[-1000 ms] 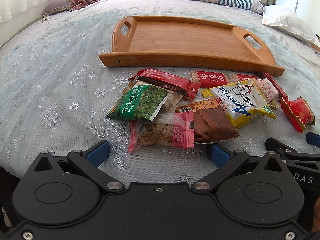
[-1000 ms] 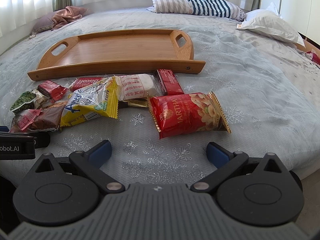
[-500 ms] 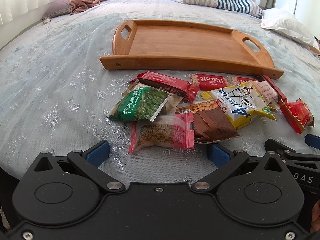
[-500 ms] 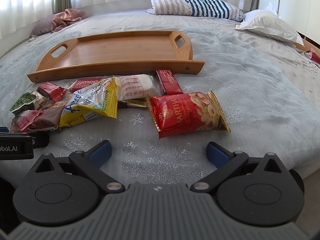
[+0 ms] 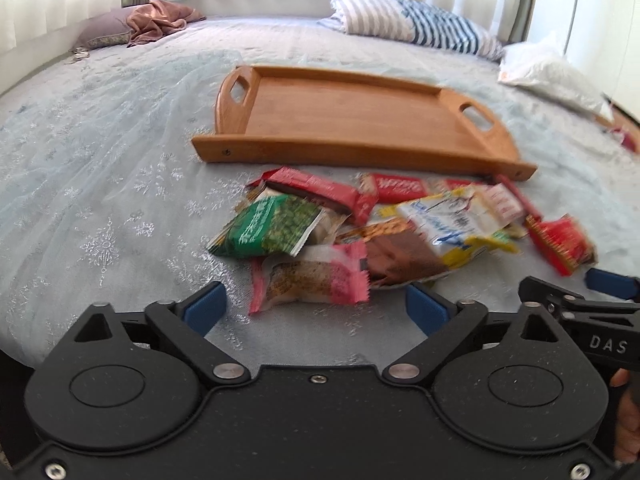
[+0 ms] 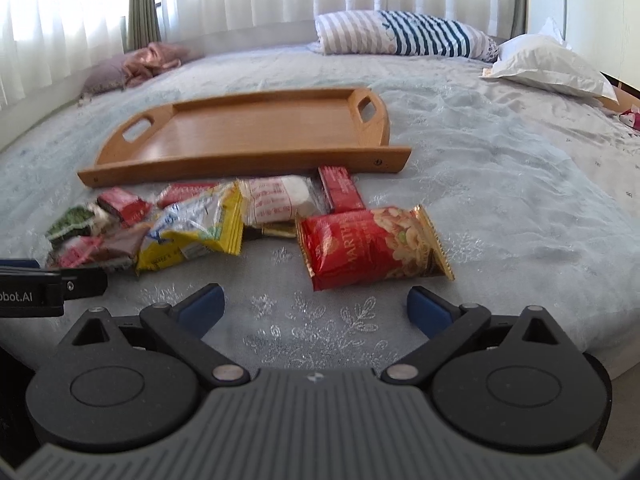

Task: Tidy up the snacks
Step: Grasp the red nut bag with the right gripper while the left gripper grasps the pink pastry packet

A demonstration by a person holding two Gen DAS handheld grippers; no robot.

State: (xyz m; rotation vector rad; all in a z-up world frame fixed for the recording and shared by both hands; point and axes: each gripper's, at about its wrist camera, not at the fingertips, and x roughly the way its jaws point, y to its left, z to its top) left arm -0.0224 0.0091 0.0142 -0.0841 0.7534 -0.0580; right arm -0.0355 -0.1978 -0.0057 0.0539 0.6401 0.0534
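A heap of snack packets lies on the bed in front of an empty wooden tray (image 5: 360, 120), also in the right wrist view (image 6: 248, 136). My left gripper (image 5: 316, 308) is open and empty, just short of a pink-ended packet (image 5: 312, 280), with a green pea packet (image 5: 272, 228) behind it. My right gripper (image 6: 314, 306) is open and empty, just short of a red nut bag (image 6: 372, 244). A yellow packet (image 6: 196, 228) lies left of the nut bag. The other gripper shows at each view's edge.
The grey-blue bedspread (image 5: 100, 160) carries everything. A striped pillow (image 6: 404, 34) and a white pillow (image 6: 548, 64) lie at the back right. A pink cloth on a mauve pillow (image 5: 148, 26) lies at the back left. The bed edge drops off at the right (image 6: 600, 352).
Both views have tilted up and pulled back slightly, so the tray and snacks sit lower and more of the curtains shows. The snacks have not moved and both grippers stay open.
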